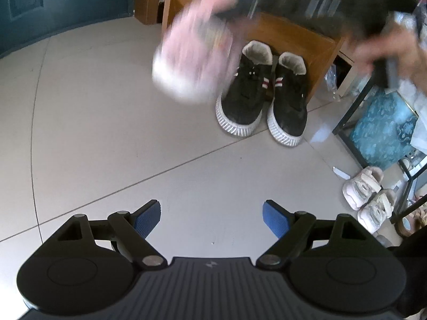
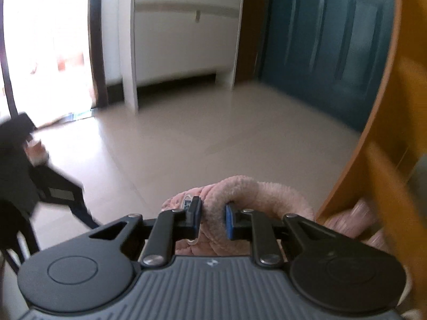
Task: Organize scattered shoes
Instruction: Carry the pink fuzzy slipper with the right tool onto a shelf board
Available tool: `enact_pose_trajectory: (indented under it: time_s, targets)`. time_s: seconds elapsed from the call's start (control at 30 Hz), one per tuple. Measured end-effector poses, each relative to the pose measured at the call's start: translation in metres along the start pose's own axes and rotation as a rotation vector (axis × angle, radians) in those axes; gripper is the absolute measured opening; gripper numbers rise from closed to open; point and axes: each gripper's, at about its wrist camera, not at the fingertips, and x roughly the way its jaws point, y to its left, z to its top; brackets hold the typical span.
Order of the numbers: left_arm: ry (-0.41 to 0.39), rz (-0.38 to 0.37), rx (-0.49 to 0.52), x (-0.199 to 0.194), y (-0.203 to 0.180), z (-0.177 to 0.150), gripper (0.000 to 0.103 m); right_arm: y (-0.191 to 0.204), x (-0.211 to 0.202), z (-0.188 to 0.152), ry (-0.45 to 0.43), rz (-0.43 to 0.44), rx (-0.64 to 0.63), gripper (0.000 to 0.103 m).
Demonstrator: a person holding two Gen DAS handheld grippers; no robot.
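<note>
My right gripper (image 2: 212,217) is shut on the fuzzy collar of a pink slipper (image 2: 240,194) and holds it off the floor. In the left wrist view that same pink slipper (image 1: 192,61) hangs blurred in the air under the right gripper's body (image 1: 307,2), above the floor. A pair of black sneakers (image 1: 263,98) with white soles stands side by side against a wooden cabinet (image 1: 296,42). My left gripper (image 1: 212,220) hovers open over bare tile, with nothing between its blue pads.
A pair of small pale pink shoes (image 1: 369,194) lies at the right by a black metal rack (image 1: 355,109) and a blue floral box (image 1: 381,130). A teal door (image 1: 61,5) stands at the far left. Another pink fuzzy thing (image 2: 357,224) sits beside the wooden cabinet (image 2: 387,122).
</note>
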Motion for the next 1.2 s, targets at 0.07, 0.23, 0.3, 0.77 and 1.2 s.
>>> enact_pose_trajectory:
  time_s: [0.07, 0.23, 0.3, 0.77, 1.2]
  targets:
    - [-0.004, 0.001, 0.001, 0.000, 0.001, 0.003, 0.087, -0.008, -0.035, 0.027, -0.082, -0.058, -0.035, 0.018]
    - [-0.038, -0.008, 0.018, -0.008, -0.006, 0.017, 0.087, -0.035, -0.101, 0.076, -0.150, -0.238, -0.118, 0.018]
    - [-0.075, -0.014, 0.045, -0.018, -0.012, 0.030, 0.087, -0.045, -0.119, 0.085, -0.127, -0.295, -0.132, 0.018]
    - [-0.285, -0.125, 0.182, -0.063, -0.105, 0.197, 0.088, -0.146, -0.203, 0.078, 0.144, -0.437, 0.093, 0.019]
    - [-0.384, -0.178, 0.230, -0.041, -0.167, 0.245, 0.088, -0.167, -0.192, 0.064, 0.162, -0.582, -0.078, 0.039]
